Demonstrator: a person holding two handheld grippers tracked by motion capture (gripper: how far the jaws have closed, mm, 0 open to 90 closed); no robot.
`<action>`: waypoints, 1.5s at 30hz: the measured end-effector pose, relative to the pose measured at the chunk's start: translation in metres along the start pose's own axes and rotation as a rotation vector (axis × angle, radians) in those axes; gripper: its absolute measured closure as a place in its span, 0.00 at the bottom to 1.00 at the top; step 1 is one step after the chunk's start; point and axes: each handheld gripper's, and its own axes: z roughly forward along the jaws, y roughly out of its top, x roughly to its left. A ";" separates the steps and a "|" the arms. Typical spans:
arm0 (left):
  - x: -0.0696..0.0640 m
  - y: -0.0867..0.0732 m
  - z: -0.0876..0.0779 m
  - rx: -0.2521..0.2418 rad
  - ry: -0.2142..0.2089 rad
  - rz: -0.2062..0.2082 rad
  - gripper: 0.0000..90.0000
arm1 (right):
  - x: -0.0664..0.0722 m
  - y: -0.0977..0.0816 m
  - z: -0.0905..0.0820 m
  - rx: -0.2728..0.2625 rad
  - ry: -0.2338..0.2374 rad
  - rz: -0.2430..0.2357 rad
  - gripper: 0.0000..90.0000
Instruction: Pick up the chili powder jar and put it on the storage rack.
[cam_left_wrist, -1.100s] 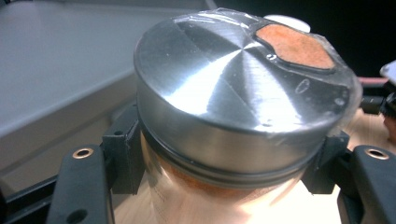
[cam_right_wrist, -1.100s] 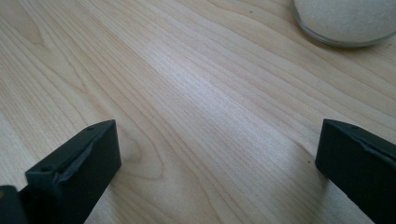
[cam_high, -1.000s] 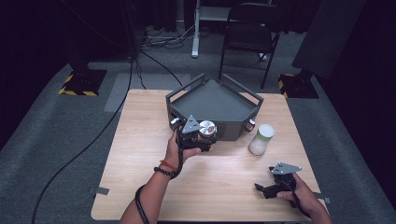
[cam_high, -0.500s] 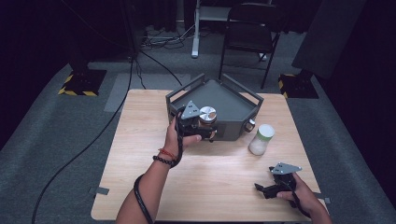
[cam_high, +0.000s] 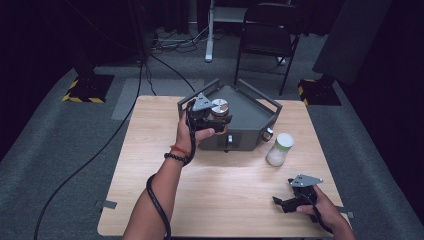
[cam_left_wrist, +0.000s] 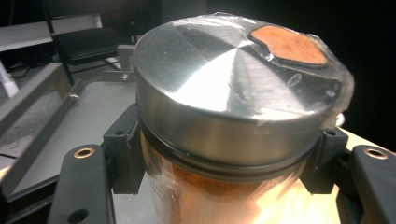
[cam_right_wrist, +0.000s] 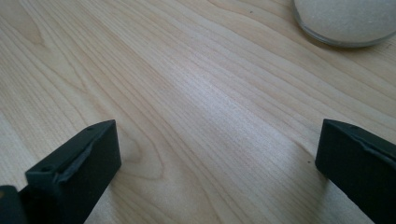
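Left claw (cam_high: 216, 116) grips the spice jar (cam_high: 219, 113) below its lid, clearing the tray (cam_high: 250, 107) rim; upright keeps contents in. Right claw (cam_high: 291, 199) rests wide, empty, on the counter (cam_high: 235, 200).

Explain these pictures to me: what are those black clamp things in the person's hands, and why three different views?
A person sits at a wooden table, holding a two-jaw hand tool in each hand. One camera looks down from above; one rides on each tool. The left gripper is clamped on a metal-lidded jar of orange powder, held above a dark tray. The right gripper rests on the table, jaws open, holding nothing. A green-lidded jar of white grains stands beside the tray.
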 end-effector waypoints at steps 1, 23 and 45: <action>0.001 0.001 0.001 0.001 0.006 -0.003 0.34 | 0.000 0.000 0.000 0.000 0.000 0.000 0.00; 0.019 0.010 0.033 0.024 0.087 0.003 0.35 | 0.000 0.000 0.000 0.000 0.001 -0.002 0.00; 0.022 0.004 0.054 0.077 0.131 -0.003 0.35 | 0.000 0.000 0.000 0.000 0.003 -0.003 0.00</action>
